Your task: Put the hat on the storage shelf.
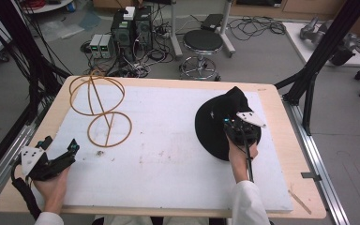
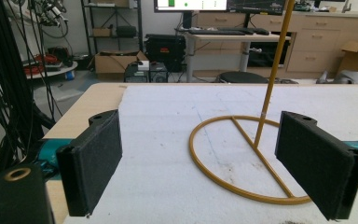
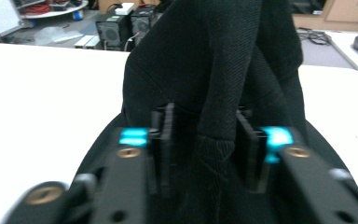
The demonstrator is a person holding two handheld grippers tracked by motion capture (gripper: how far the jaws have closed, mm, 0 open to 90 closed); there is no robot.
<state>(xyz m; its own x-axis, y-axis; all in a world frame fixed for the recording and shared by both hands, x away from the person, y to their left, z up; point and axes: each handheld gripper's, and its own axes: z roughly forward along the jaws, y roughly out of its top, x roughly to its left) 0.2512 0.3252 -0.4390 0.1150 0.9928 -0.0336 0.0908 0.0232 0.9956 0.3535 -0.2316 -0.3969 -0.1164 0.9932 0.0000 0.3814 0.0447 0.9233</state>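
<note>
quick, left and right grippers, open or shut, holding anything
Left gripper: open, empty, jaws wide apart near the gold wire stand.
Right gripper: shut on a fold of the black hat.

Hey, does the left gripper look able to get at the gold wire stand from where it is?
Probably yes. The left gripper is open, facing the wire stand, with bare white mat between them.
</note>
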